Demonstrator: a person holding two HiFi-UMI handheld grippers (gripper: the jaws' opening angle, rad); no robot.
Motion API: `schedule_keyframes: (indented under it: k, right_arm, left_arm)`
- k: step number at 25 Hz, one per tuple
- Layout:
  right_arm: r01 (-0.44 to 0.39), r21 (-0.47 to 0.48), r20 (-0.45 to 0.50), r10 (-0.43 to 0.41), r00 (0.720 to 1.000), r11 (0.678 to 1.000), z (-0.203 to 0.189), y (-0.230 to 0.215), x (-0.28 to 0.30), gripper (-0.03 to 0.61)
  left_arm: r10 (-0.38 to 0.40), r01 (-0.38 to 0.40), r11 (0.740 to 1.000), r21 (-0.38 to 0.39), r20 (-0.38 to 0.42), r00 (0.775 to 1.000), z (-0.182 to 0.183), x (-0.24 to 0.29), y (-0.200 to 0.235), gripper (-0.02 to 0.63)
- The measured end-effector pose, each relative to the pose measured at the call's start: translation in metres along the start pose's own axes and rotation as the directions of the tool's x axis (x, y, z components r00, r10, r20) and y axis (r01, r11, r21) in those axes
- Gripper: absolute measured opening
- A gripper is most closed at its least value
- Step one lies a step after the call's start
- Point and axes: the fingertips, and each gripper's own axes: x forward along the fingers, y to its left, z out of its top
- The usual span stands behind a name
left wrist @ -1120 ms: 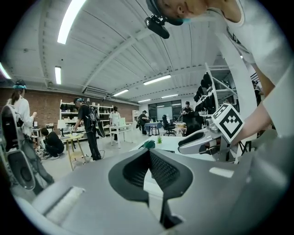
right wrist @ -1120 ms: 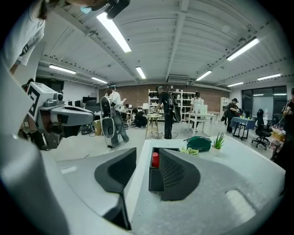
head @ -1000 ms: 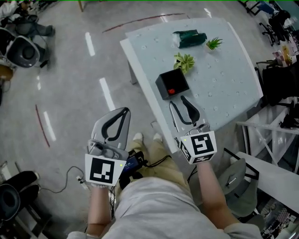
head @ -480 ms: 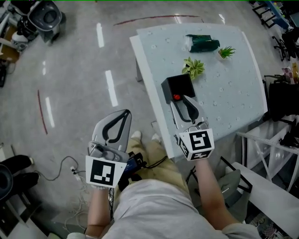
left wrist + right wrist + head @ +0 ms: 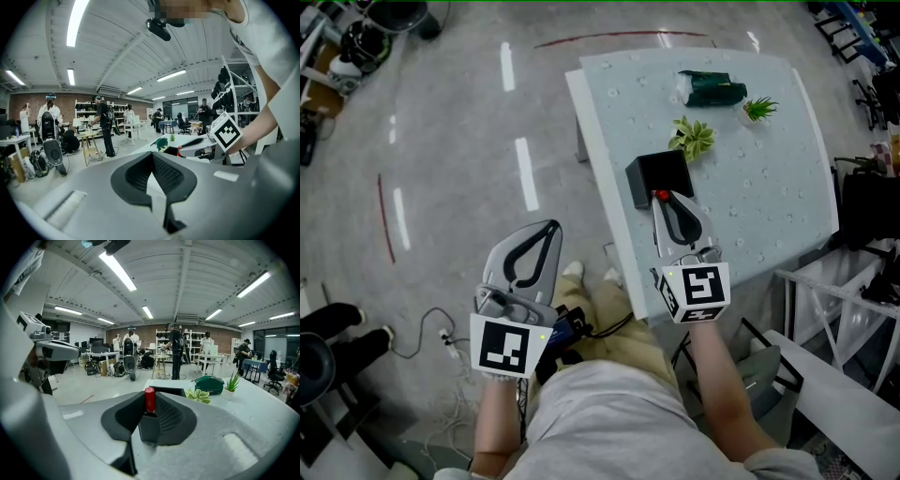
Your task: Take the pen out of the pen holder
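A black box-shaped pen holder stands near the left edge of the white table. A pen with a red cap sticks up out of it. My right gripper reaches over the table edge and its jaws are closing, with the tips drawn in against the red cap. In the right gripper view the pen stands upright between the dark pads, the holder below it. My left gripper hangs off the table over the floor, shut and holding nothing.
On the table beyond the holder are a small leafy plant, a second potted plant and a dark green pouch. A cable lies on the floor at the left. White frames stand to the right of the table.
The right gripper moved forward to the holder and its jaws went from wide open to drawn in around the red-capped pen. The left gripper stayed put.
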Motion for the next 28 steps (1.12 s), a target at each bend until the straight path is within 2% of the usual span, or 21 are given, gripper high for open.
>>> schedule_keyframes:
  k: [13, 20, 28]
  right_arm:
    - [0.037, 0.011, 0.122, -0.038, 0.992, 0.999, 0.049, -0.006, -0.035, 0.064]
    - [0.063, 0.014, 0.212, -0.064, 0.975, 0.998, 0.087, -0.01, -0.065, 0.063]
    - [0.143, 0.041, 0.279, -0.149, 0.949, 0.989, 0.111, -0.018, -0.107, 0.064]
  left_arm:
    - [-0.048, 0.045, 0.998, 0.046, 0.06, 0.997, 0.027, 0.002, -0.012, 0.01]
    - [-0.104, 0.097, 0.992, 0.078, 0.094, 0.99, 0.046, 0.01, -0.022, 0.011]
    - [-0.19, 0.173, 0.975, 0.136, 0.118, 0.975, 0.065, 0.017, -0.036, 0.01]
